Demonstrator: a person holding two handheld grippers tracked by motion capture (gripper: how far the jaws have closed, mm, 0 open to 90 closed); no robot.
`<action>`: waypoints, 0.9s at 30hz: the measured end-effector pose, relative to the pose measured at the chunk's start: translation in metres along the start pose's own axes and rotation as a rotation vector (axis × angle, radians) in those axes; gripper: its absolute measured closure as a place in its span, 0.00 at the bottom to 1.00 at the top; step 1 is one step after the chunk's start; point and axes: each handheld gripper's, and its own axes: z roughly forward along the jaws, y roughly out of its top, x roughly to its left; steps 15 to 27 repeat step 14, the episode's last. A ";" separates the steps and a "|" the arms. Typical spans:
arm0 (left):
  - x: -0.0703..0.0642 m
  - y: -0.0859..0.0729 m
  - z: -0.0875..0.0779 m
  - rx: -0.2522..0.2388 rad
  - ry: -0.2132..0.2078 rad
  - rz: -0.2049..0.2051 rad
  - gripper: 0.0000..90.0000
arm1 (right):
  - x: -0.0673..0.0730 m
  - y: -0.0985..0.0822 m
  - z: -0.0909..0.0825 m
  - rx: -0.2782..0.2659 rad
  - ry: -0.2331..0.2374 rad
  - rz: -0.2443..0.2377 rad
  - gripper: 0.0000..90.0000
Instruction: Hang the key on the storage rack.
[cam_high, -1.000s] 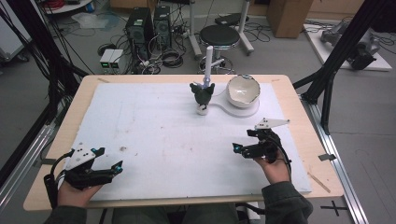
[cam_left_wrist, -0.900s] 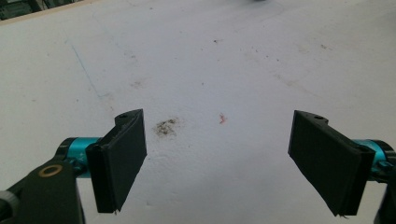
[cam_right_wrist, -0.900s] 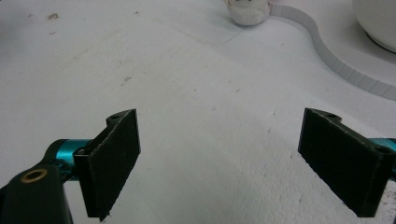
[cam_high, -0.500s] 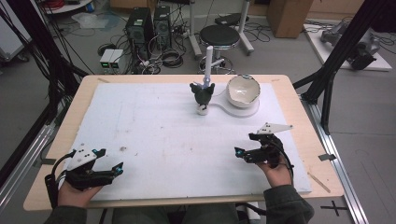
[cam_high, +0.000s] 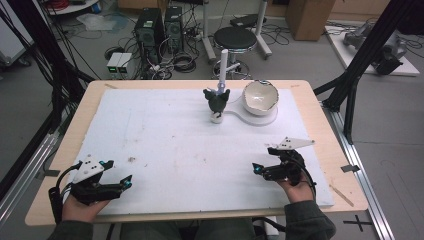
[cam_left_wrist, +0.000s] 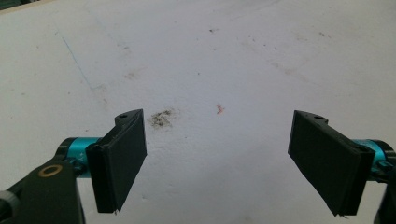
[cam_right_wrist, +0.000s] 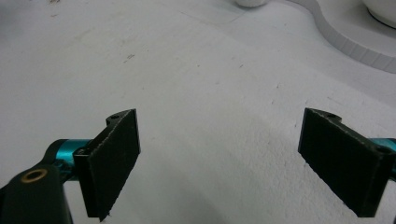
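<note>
— Both tongs gape wide, holding nothing: left gripper (cam_high: 122, 184), right gripper (cam_high: 257, 169). White bowl (cam_high: 260, 96) and the dark stand (cam_high: 217, 101) sit far ahead of them.

— Risk: a hasty reach could topple that stand.

White foam mat (cam_high: 175, 135) with brownish smudges covers a pale wood table (cam_high: 65, 145). Both grippers, lower left (cam_high: 122, 184) and lower right (cam_high: 260, 169), are black with teal bits. Up top there's a cream bowl (cam_high: 260, 95) on a white stand (cam_high: 252, 118).

Matt white foam sheet (cam_high: 175, 145) on pale wood desk (cam_high: 320, 107).
Bowl (cam_high: 260, 96) glossy ceramic w/ smooth glaze; gripper pads (cam_left_wrist: 122, 158) matt black rubber.
</note>
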 end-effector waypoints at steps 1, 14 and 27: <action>0.000 0.000 0.000 0.000 -0.001 0.000 0.22 | 0.000 -0.001 0.000 0.003 0.000 -0.003 0.13; -0.001 -0.001 0.003 0.003 -0.007 0.004 0.22 | 0.004 -0.005 -0.001 0.003 -0.001 -0.013 0.13; -0.001 -0.001 0.003 0.003 -0.007 0.004 0.22 | 0.004 -0.005 -0.001 0.003 -0.001 -0.013 0.13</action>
